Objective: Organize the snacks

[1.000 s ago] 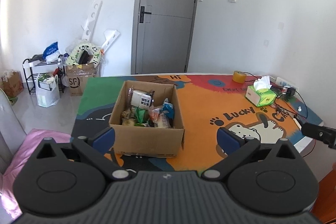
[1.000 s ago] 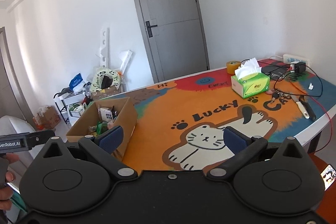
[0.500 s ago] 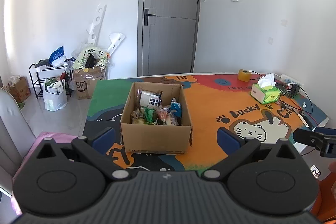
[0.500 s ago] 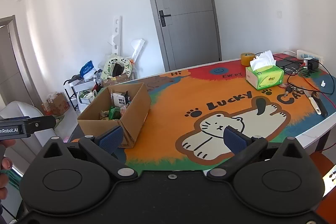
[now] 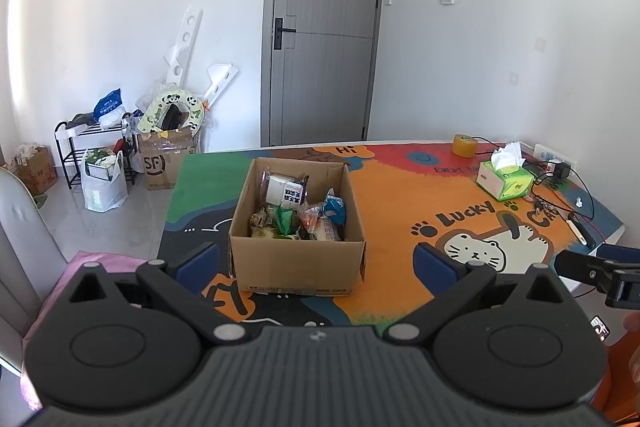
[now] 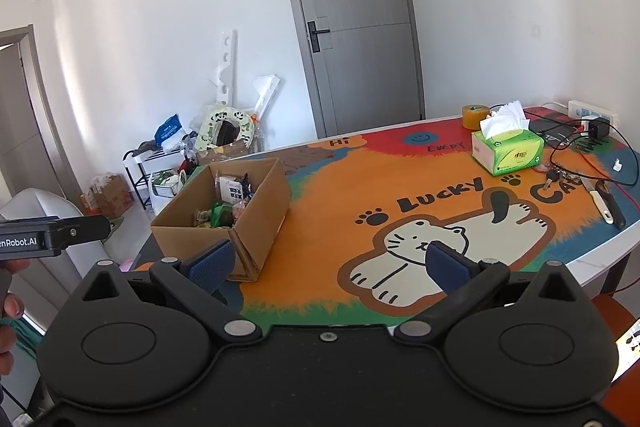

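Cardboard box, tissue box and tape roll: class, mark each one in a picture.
cardboard box (image 5: pixel 296 263), left wrist view, on its front wall.
tissue box (image 6: pixel 510 151), right wrist view, on its green side.
tape roll (image 6: pixel 474 116), right wrist view, on its outer band.

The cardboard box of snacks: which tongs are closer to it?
Left. The left tongs face the cardboard box head-on; the right tongs sit off to its right.

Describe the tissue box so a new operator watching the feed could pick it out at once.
Start at the cartoon cat mat covering the table, then look to its far right end, away from the cardboard snack box. The tissue box sits just above the word LUCKY, beside a yellow tape roll. It alone is bright green, with white tissue sticking out on top.
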{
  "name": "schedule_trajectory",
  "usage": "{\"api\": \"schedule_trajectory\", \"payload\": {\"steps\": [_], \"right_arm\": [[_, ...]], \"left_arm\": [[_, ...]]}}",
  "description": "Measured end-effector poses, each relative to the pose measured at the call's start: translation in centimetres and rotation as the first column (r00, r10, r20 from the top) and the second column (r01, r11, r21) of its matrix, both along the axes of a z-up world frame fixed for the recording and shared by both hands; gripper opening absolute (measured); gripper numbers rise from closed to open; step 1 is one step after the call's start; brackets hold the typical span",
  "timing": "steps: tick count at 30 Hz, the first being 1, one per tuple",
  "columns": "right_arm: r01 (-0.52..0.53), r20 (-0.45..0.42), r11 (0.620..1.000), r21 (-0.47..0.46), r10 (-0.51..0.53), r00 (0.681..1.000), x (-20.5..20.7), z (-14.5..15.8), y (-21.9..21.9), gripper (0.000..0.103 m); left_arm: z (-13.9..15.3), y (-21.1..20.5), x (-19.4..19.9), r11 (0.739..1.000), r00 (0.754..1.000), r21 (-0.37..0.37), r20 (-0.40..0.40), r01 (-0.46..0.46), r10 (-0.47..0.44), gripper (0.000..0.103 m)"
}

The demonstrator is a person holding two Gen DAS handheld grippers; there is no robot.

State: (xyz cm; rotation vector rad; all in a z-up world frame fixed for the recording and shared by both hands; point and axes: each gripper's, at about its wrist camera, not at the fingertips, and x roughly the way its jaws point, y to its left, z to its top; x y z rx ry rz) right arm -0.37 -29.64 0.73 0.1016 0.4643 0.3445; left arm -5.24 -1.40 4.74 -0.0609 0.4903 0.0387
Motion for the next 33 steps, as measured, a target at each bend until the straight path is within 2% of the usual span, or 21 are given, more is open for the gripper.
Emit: {"api": "schedule_trajectory", "payload": {"steps": [20, 24, 33], "right_arm": [[-0.012, 0.013, 1.0, -0.004, 0.012, 1.0, -0.27, 0.42, -0.08, 0.103], [-0.032, 0.003, 0.999, 0.041, 0.032, 0.999, -0.43, 0.69, -0.31, 0.103], [-0.032, 0.017, 0.999, 0.02, 0.032, 0.999, -0.65, 0.79, 0.11, 0.103]], "left_arm": [[0.76, 0.11, -0.53, 1.0, 1.0, 0.023, 0.021, -0.011, 0.01, 0.102], [0.77, 0.31, -0.44, 1.0, 1.0, 0.018, 0.016, -0.012, 0.011, 0.102], [0.84, 0.59, -0.4, 1.0, 1.0, 0.017, 0.02, -0.02, 0.02, 0.102]]}}
